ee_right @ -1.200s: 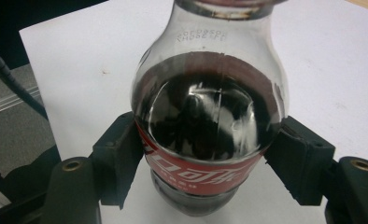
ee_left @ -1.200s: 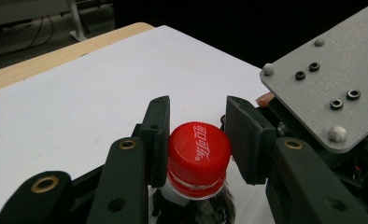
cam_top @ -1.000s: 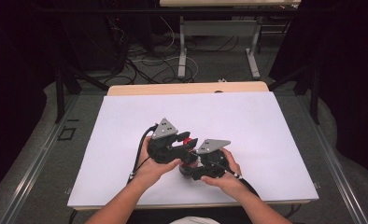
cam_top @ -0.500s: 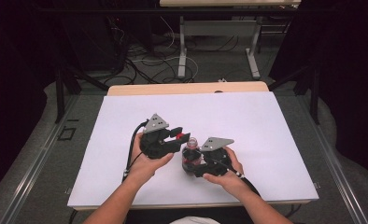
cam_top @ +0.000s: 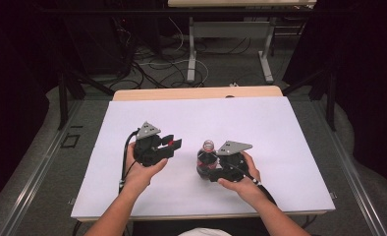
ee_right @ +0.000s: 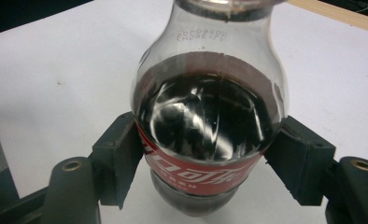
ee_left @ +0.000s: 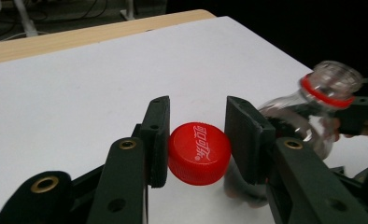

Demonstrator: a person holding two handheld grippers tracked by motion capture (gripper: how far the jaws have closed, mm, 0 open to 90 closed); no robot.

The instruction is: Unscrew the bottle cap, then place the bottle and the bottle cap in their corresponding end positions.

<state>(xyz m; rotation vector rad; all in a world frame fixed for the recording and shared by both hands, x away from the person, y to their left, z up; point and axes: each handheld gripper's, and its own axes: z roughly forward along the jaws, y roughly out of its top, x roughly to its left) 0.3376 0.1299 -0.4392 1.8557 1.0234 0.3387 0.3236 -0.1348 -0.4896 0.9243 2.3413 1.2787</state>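
Left gripper [cam_top: 174,144] pulled away from the bottle [cam_top: 206,160] since earlier, clamped on the red cap [ee_left: 199,152]. Right gripper [ee_right: 205,168] clamped on the uncapped bottle, upright on the table [cam_top: 290,137].

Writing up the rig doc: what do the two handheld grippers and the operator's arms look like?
Both the left gripper and the right gripper are black, blocky bodies, each topped by a grey three-cornered plate. Each has two black jaws with flat rectangular pads and brass-coloured rings at the pivots. A black cable trails from the left one. The forearms are bare, with no sleeves in view.
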